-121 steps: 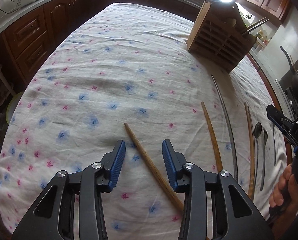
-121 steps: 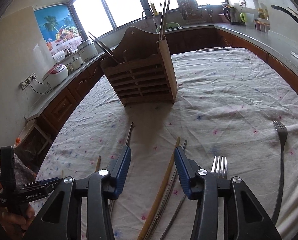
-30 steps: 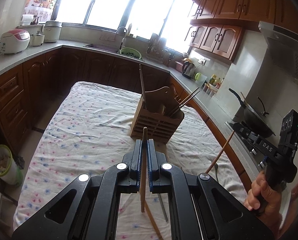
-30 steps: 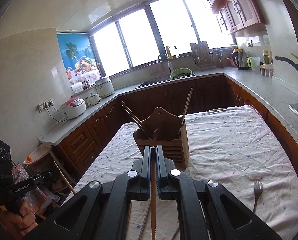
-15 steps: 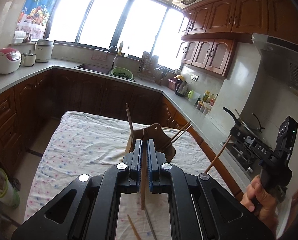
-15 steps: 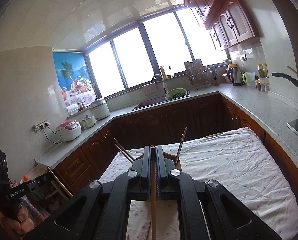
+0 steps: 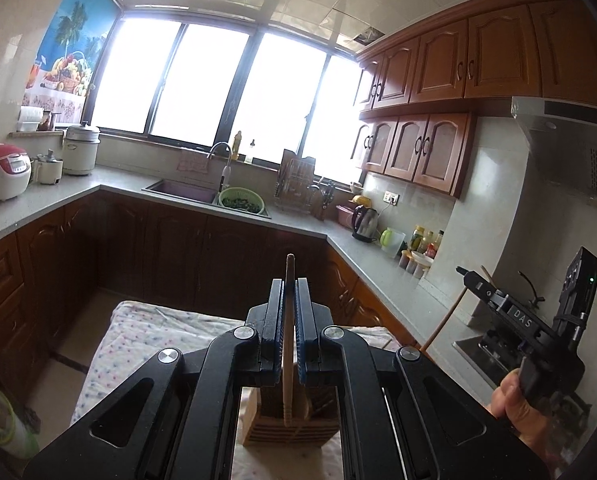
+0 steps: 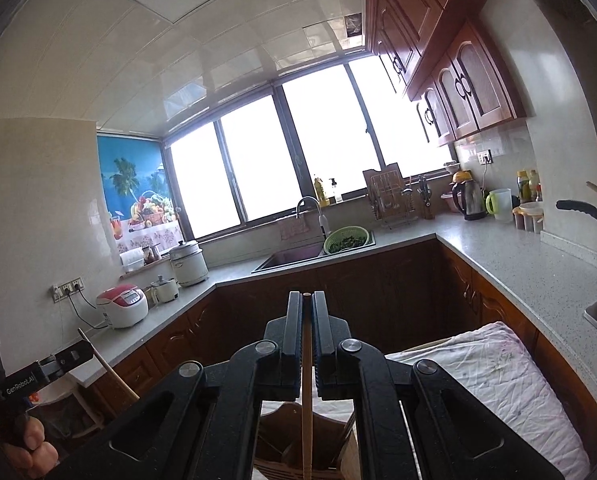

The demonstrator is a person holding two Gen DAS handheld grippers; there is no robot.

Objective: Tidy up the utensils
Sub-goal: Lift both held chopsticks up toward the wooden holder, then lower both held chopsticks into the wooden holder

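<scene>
Above one holder (image 7: 290, 426), two tongs (image 7: 289, 292) (image 8: 306, 308) each grip one chopstick (image 7: 288, 344) (image 8: 306, 400).

Both grippers are black with blue-padded fingers (image 7: 303, 320), and each pair pinches a pale tan wooden chopstick (image 7: 288, 344). Below the fingers stands a light brown wooden holder (image 7: 288, 432) on a white cloth (image 7: 138, 332) dotted with small pink and blue flowers. Beyond the fingers, dark reddish-brown cabinets (image 8: 378, 280) carry a speckled grey tabletop (image 8: 518, 272).

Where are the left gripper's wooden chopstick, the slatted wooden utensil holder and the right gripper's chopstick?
Left gripper's wooden chopstick (image 7: 287, 376), left wrist view, mid-shaft.
Slatted wooden utensil holder (image 7: 266, 432), left wrist view, front slats.
Right gripper's wooden chopstick (image 8: 307, 420), right wrist view, lower shaft.
</scene>
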